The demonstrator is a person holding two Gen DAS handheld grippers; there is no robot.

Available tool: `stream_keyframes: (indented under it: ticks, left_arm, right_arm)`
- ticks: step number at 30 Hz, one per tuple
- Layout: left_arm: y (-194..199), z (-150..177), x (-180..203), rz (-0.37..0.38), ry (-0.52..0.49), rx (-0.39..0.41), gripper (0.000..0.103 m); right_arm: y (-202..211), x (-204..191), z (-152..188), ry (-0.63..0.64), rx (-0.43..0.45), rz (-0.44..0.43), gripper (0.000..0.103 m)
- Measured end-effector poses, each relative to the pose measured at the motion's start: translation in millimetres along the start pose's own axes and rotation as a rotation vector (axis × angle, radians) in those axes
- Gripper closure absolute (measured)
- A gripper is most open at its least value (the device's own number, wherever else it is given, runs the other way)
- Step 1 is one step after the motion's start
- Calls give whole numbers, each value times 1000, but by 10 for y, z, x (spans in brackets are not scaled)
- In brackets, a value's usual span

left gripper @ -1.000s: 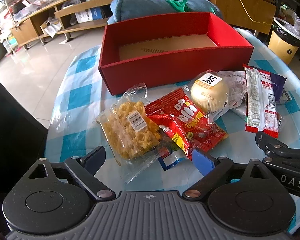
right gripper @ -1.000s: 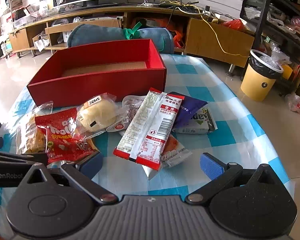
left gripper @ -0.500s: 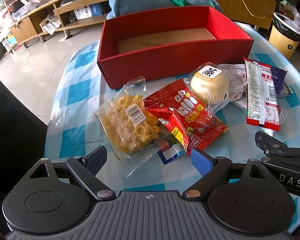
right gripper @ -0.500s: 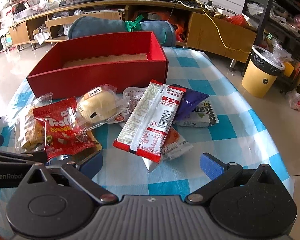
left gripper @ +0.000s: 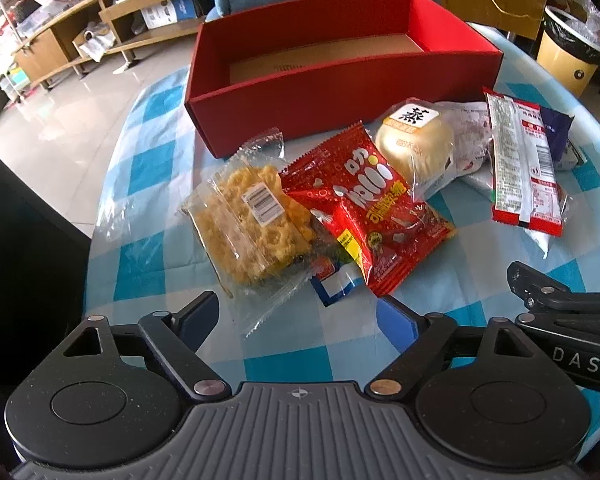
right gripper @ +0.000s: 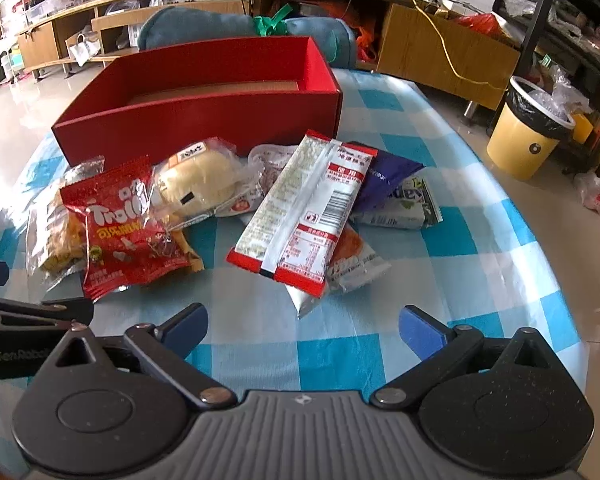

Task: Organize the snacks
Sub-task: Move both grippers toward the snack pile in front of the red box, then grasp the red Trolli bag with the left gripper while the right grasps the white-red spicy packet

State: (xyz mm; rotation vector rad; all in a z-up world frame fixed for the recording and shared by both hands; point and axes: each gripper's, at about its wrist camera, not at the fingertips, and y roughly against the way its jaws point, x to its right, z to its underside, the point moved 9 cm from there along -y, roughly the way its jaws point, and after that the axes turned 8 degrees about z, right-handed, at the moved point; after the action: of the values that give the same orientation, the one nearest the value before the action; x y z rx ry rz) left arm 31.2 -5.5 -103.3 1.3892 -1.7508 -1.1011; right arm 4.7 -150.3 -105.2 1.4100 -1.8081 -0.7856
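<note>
L gripper [left gripper: 300,320] closing, noodle pack [left gripper: 252,220] ahead

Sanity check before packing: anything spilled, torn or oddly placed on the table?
Nothing spilled or torn. The snacks lie in an overlapping heap: the red packet rests on the clear bag, the long packet lies across others. The red box sits upright, with nothing visible inside.

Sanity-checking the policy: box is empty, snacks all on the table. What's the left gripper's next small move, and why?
Probably ease the left gripper forward and down onto the near edge of the clear noodle-snack bag. Its jaws are closing with nothing between them yet, that bag lies closest ahead, and the red box holds nothing.
</note>
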Motion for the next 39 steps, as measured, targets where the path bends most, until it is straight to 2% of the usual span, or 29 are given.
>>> stream_keyframes:
  ticks: [27, 35, 39]
  left_arm:
    - [15, 7, 9, 9, 3, 2, 14]
    - [45, -144, 2, 24, 25, 21, 14]
    - [50, -253, 23, 11, -6, 33, 14]
  right_arm:
    - [-9, -4, -6, -2, -10, -19, 5]
    - [8, 34, -175, -44, 2, -43, 5]
    - [-17, 48, -251, -48, 4, -47, 6]
